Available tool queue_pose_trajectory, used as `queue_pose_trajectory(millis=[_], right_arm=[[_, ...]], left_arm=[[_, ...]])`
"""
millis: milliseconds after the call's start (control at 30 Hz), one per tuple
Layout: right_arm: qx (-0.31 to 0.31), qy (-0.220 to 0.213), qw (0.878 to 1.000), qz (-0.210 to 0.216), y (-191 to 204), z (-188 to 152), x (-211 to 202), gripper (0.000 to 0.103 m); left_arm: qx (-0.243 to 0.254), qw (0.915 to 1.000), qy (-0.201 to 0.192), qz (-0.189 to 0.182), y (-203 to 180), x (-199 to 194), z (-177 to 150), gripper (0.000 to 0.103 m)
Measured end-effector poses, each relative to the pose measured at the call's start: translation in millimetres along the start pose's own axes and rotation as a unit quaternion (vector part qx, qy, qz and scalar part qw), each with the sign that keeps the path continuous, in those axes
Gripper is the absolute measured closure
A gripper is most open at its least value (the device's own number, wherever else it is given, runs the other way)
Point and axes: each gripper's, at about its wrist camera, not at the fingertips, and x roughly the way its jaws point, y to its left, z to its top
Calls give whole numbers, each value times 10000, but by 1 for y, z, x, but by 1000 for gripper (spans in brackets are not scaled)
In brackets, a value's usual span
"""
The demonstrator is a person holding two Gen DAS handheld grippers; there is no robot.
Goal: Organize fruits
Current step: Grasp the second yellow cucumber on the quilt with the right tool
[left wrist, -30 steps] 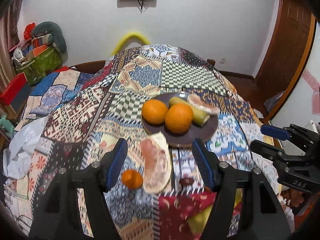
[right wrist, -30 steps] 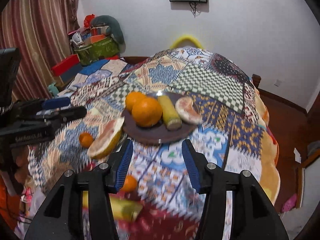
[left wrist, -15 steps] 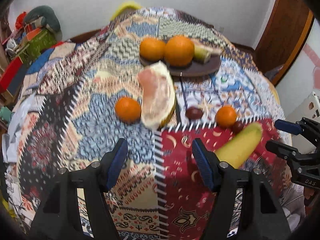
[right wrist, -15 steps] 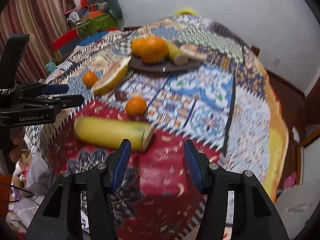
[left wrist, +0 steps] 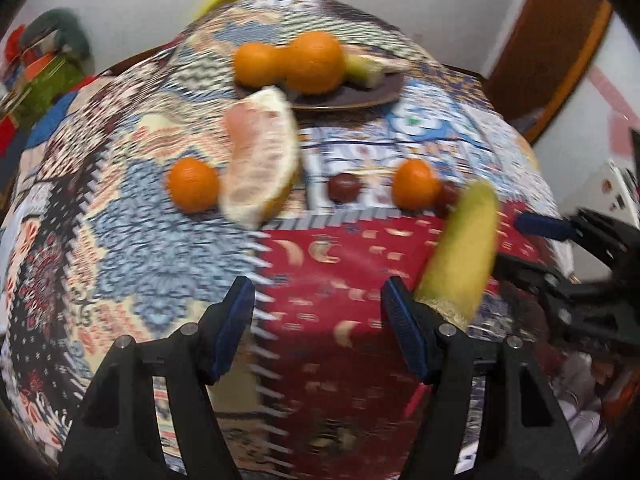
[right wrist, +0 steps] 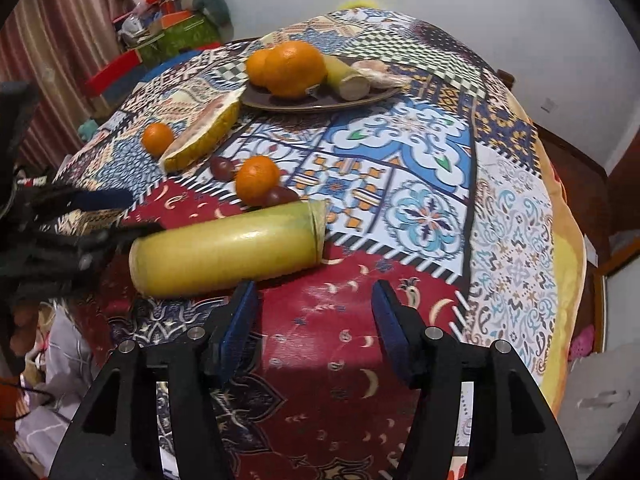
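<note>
fruits lie loose on the cloth [right wrist: 516,208], lower centre; right gripper [right wrist: 314,318] jaws just widening, empty; left gripper [left wrist: 318,320] released, empty.

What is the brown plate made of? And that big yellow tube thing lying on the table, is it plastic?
The plate looks like glazed ceramic or glossy plastic: dark brown, smooth, with a soft shine along its rim. The pictures cannot say which. The yellow tube looks more like a cut length of plant stalk, maybe sugarcane: waxy yellow-green skin with highlights, and a pale, flat cut end. That is a guess, though.
</note>
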Motion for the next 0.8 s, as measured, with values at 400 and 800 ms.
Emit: queue_pose_trajectory(millis=[400,800], right_arm=[[407,-289,9986,-188,-30,18,-16,47],[255,-158,9992,257,10,25,-2,43]], left_arm=[[88,9997,-77,-228,-44,9,9,37],[-547,9967,-480,367,23,-23,1,37]])
